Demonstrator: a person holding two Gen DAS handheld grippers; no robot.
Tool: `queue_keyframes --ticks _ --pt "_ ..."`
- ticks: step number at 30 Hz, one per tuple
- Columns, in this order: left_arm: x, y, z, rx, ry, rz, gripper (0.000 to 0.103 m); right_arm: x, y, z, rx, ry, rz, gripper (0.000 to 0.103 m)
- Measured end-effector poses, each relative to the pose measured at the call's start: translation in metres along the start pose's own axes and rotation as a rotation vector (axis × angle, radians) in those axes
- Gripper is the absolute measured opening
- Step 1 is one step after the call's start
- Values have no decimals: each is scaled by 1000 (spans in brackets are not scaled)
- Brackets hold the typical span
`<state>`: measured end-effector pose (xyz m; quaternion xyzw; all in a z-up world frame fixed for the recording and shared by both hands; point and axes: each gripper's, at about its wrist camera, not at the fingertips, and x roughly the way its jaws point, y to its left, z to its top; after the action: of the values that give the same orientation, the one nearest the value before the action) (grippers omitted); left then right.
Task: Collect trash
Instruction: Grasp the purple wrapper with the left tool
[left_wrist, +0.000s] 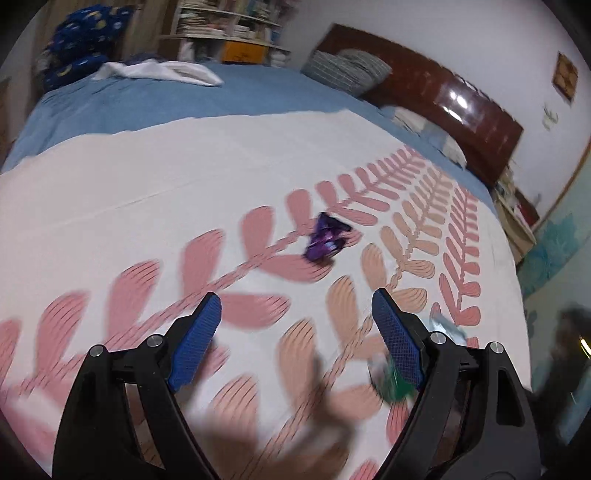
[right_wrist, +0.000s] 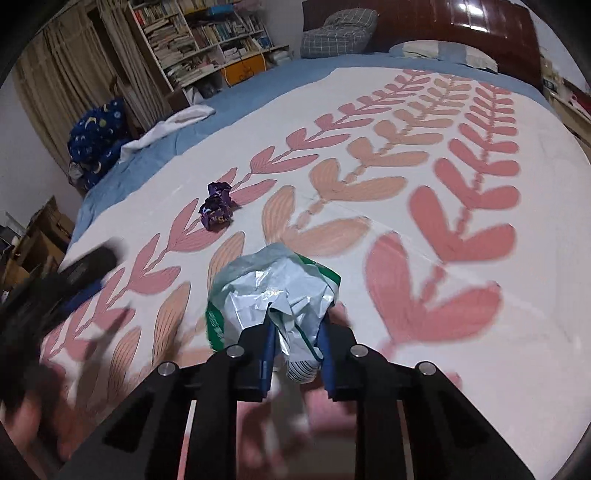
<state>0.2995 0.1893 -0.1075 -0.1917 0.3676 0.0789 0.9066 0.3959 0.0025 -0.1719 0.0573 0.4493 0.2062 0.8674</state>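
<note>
Right tool (right_wrist: 295, 332) gripping one silver-green wrapper (right_wrist: 273, 291), two purple wrappers (right_wrist: 218, 208)

Both cameras sit low over the bed (left_wrist: 207, 155), each looking down and forward along its own two fingers toward the far headboard (right_wrist: 461, 26) end. Both views share the leaf-print sheet (right_wrist: 406, 155), the purple wrapper (left_wrist: 327, 240) near the middle, and the bookshelf (right_wrist: 199, 40) beyond the far edge.

We find a crumpled wrapper (right_wrist: 218, 208) lying on the bed sheet (right_wrist: 369, 147), ahead and left of a crumpled bag (right_wrist: 273, 291) that sits between our right gripper's (right_wrist: 295, 343) fingers. Pillows (right_wrist: 338, 31) rest at the headboard (right_wrist: 443, 22) behind; a bookshelf (right_wrist: 199, 40) stands beyond the bed's far side.
</note>
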Motion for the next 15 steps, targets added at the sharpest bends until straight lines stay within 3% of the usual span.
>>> queue_keyframes --ticks 4,7,12,15 --pt "36 -24 17 70 59 0 83 -38 -15 -20 11 -36 9 20" --pt "45 -31 25 70 15 13 84 -66 -15 -37 -18 -51 -2 20" --pt "75 -45 28 149 -30 118 85 -89 -7 -60 -55 -64 -126 20" --pt "96 -47 28 177 24 133 85 -93 -3 -70 -77 -50 -147 20"
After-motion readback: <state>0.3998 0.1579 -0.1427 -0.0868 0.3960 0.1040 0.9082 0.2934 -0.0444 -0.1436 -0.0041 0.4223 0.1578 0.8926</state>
